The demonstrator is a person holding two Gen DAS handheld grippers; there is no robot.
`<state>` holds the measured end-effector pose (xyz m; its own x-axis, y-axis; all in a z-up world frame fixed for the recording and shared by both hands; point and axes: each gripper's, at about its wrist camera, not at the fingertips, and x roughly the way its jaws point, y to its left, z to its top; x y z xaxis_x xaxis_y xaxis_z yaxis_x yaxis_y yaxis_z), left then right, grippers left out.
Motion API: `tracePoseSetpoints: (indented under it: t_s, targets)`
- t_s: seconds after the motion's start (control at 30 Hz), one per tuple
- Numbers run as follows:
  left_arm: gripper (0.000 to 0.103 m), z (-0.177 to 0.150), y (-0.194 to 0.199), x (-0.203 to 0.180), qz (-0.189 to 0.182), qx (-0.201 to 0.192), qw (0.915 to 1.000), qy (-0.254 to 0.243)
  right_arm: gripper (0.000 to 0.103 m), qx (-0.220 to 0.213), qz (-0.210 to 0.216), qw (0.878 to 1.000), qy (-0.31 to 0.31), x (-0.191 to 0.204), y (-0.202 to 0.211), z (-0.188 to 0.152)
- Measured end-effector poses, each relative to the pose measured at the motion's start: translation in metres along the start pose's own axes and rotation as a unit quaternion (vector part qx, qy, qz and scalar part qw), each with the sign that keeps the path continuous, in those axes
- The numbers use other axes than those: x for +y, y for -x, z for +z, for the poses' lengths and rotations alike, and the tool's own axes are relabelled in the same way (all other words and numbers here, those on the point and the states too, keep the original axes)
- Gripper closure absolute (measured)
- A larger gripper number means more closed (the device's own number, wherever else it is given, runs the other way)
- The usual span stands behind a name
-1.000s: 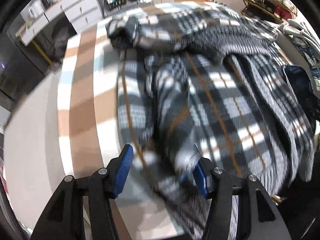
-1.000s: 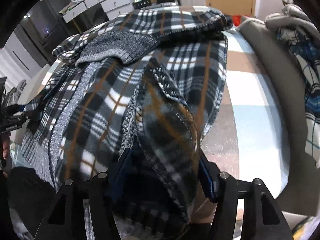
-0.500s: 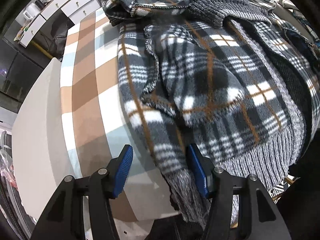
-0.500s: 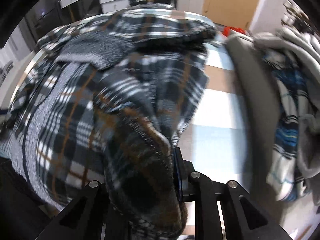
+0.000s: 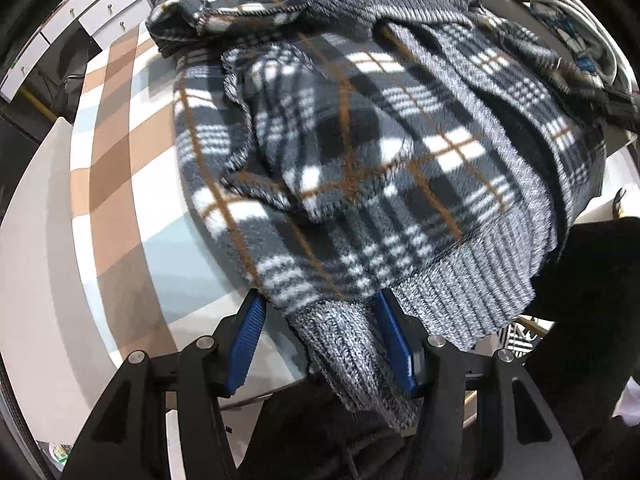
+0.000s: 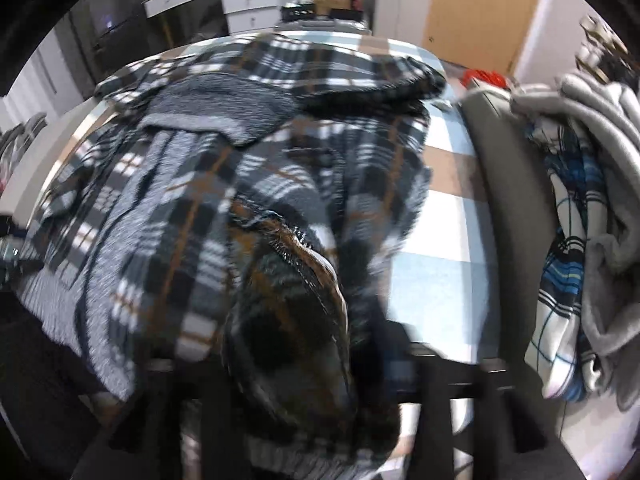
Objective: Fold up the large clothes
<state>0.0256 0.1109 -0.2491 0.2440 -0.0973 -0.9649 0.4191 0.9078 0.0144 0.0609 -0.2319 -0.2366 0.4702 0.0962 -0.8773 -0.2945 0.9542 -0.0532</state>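
Observation:
A large grey, black and white plaid fleece jacket (image 5: pixel 360 152) with brown lines and grey ribbed knit trim lies spread on a checked table top (image 5: pixel 116 168). My left gripper (image 5: pixel 320 336) is open at the near table edge, its blue pads either side of the hanging ribbed hem (image 5: pixel 352 356). In the right wrist view the jacket (image 6: pixel 224 184) is bunched up, and a fold of it (image 6: pixel 304 320) covers my right gripper (image 6: pixel 320 364), whose jaws are blurred and mostly hidden.
White drawer units (image 5: pixel 104 12) stand beyond the table's far left. A grey chair back (image 6: pixel 508 200) draped with other clothes (image 6: pixel 580 220) stands to the right of the table. A wooden door (image 6: pixel 480 8) is at the back.
My left gripper has drawn back to the near table edge and now straddles the ribbed hem. My right gripper has shifted with the bunched fabric still over it; the view is blurred by motion.

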Motion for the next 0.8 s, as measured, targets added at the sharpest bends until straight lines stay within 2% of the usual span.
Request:
tracePoseSetpoints:
  t_s: [0.03,0.13,0.23,0.3,0.37,0.43,0.5,0.6,0.67,0.8]
  targets:
    - [0.051,0.004,0.009,0.004,0.008,-0.015,0.9998,0.011,0.034,-0.009,0.002,1.000,0.001,0.002,0.007,-0.002]
    - [0.051,0.021,0.045,0.010,0.021,-0.076,0.9966,0.025,0.031,-0.044,-0.003,0.999,0.018,0.005,0.034,-0.003]
    - [0.051,0.054,0.071,0.017,0.008,-0.129,0.9908,0.041,0.022,-0.097,-0.005,0.995,0.020,0.012,0.062,0.009]
    - [0.051,0.087,0.072,0.022,0.009,-0.137,0.9893,0.048,0.017,-0.127,0.008,0.992,0.020,0.010,0.077,0.031]
    - [0.051,0.114,0.070,0.015,0.014,-0.138,0.9890,0.050,0.003,-0.152,0.008,0.988,0.015,0.011,0.084,0.064]
    - [0.051,0.155,0.063,0.009,0.021,-0.150,0.9869,0.054,0.000,-0.171,0.020,0.985,0.010,0.011,0.084,0.097]
    - [0.051,0.186,0.051,0.000,0.020,-0.154,0.9863,0.056,0.000,-0.166,0.035,0.986,-0.001,0.010,0.068,0.134]
    - [0.051,0.216,0.028,-0.012,-0.013,-0.163,0.9829,0.086,0.000,-0.120,0.070,0.990,-0.035,0.007,0.020,0.189]
    - [0.051,0.227,0.008,-0.021,-0.037,-0.163,0.9823,0.085,0.000,-0.081,0.092,0.991,-0.061,0.006,-0.024,0.224]
    - [0.051,0.228,-0.054,-0.022,-0.059,-0.101,0.9878,0.103,0.001,-0.031,0.118,0.991,-0.056,0.015,-0.095,0.258]
